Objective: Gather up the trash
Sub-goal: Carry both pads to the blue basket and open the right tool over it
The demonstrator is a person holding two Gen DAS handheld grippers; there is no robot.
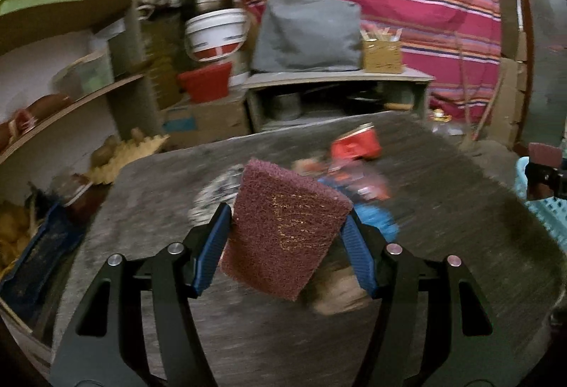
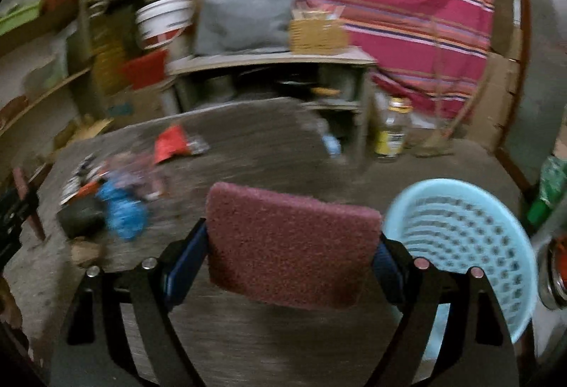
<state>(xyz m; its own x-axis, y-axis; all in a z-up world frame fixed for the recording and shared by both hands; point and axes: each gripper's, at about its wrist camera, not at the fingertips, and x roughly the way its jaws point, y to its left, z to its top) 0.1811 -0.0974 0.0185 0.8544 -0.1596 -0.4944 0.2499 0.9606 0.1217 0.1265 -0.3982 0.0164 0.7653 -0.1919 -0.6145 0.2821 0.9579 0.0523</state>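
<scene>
We are holding both grippers low over the desk (image 1: 443, 217), each one gripping a maroon scouring pad. In the left wrist view, the left gripper (image 1: 285, 227) is keeping its jaws clamped on the side edges of the left pad (image 1: 288, 227), which is standing tilted, its top corner leaning toward 1 o'clock. In the right wrist view, the right gripper (image 2: 292, 256) is likewise squeezing the right pad (image 2: 292, 245) between its jaws, the pad standing nearly upright.

The trash is lying in a loose heap on the desk: a blue wrapper (image 1: 375, 220) just behind the left pad at 1 o'clock, a red packet (image 1: 356, 142) farther off at 1 o'clock, and a brown scrap (image 1: 336, 295) below the pad at 5 o'clock. From the right wrist view the same heap is sitting at 9 to 10 o'clock, with a dark lump (image 2: 79, 218) touching the blue wrapper. The pale blue basket (image 2: 467, 245) is resting just beside the right gripper at 3 o'clock.

We are judging the main risks as follows: each pad is blocking the camera's view of the ground directly ahead, so light wrappers could slip past unseen; a pad held only by its edges could buckle or twist out when pressed against the heap; and a hasty sweep could knock the basket or push scraps off the desk edge.
</scene>
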